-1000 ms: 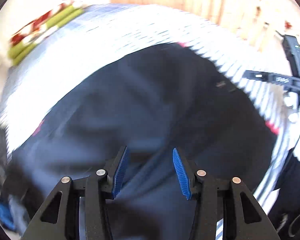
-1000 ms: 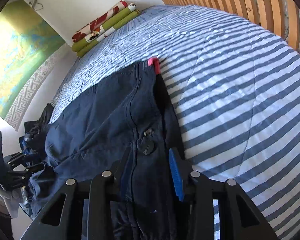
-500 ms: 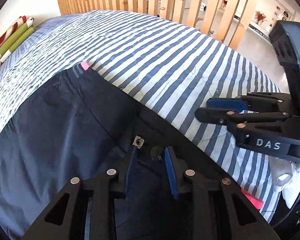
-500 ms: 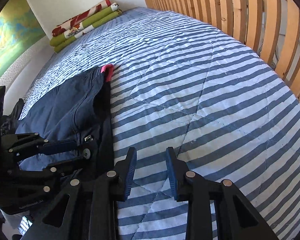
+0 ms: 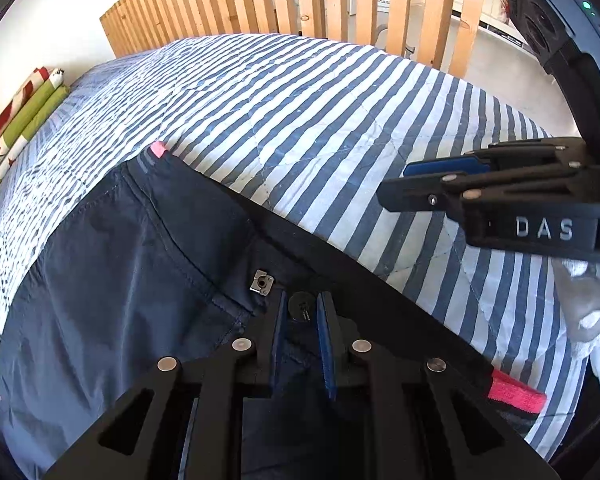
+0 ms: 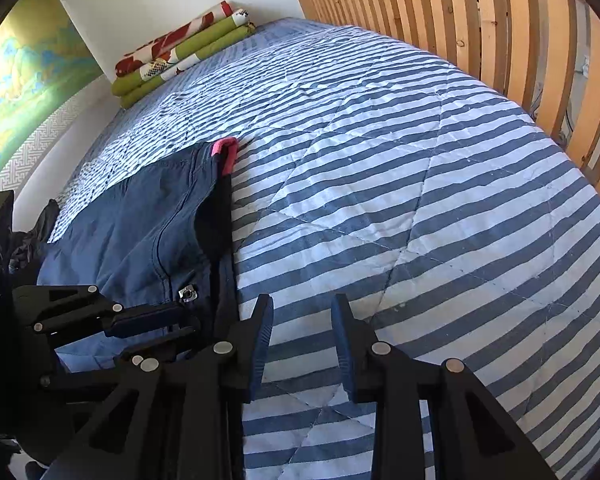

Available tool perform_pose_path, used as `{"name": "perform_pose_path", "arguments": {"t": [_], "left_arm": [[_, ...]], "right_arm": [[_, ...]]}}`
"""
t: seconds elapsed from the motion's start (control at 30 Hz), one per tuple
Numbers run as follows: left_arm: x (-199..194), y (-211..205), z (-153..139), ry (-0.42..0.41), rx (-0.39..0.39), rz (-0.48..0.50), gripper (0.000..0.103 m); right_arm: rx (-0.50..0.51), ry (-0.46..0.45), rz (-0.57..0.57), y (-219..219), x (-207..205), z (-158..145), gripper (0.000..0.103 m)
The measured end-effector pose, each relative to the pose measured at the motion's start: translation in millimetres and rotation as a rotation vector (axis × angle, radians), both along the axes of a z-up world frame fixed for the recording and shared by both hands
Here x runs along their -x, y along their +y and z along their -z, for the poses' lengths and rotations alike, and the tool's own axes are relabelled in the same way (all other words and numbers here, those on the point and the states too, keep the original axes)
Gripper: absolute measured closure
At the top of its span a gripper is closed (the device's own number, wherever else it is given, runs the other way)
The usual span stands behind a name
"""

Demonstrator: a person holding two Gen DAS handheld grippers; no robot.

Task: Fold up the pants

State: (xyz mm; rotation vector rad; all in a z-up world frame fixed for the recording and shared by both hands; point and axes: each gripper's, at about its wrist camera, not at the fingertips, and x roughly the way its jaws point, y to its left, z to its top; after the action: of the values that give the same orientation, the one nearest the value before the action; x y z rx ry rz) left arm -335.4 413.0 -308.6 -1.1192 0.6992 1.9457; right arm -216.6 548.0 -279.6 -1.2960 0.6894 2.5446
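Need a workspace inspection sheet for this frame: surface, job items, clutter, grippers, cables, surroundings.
Surface: striped quilt on a bed, lightly wrinkled.
Job's things: dark blue pants laid flat near the bed's edge, waistband with button and metal clasp toward the grippers, pink tab at the far corner.
Clutter: folded green and red bedding at the far end; dark clothes at the bed's side.
Grippers: left gripper has just been closing at the waistband by the button; right gripper open over bare quilt, holding nothing.
Cables: nothing seen.
Surroundings: wooden slat railing, white wall, map.
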Motion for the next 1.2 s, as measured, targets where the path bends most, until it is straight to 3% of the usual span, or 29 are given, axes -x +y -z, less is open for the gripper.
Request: {"name": "perform_pose_path", "arguments": {"t": [0.43,0.47,0.67,0.7,0.83,0.93,1.0,1.2], "left_arm": [[5,-10,-31,0.089,-0.059,-0.034,0.087],[9,-10,-31,0.103,-0.053,-0.047,0.103],[43,-17,-17,0.014,-0.068,-0.111,0.103],[44,-19,-16,-0.025,-0.088,-0.107,0.103],[28,-19,-18,-0.048,-0.086,-0.051,0.103],[14,-8,-9,-0.043,-0.037,-0.002,0.1],[11,-4,-4,-0.042,-0.02,-0.007,0.087],[4,4,-4,-0.035,0.01,-0.006,0.085]], "right_arm": [[0.018,0.025,0.024,11,-9,-3,0.076],[0.018,0.026,0.022,10,-9,-3,0.076],[0.015,0.034,0.015,6,-5,-5,0.076],[0.018,0.036,0.011,5,-5,-5,0.076],[0.062,0.042,0.014,10,-5,-3,0.076],[0.034,0.034,0.03,11,-5,-3,0.076],[0.046,0.028,0.014,9,-4,-2,0.076],[-0.006,-0.032,-0.029,-3,2,5,0.076]]}}
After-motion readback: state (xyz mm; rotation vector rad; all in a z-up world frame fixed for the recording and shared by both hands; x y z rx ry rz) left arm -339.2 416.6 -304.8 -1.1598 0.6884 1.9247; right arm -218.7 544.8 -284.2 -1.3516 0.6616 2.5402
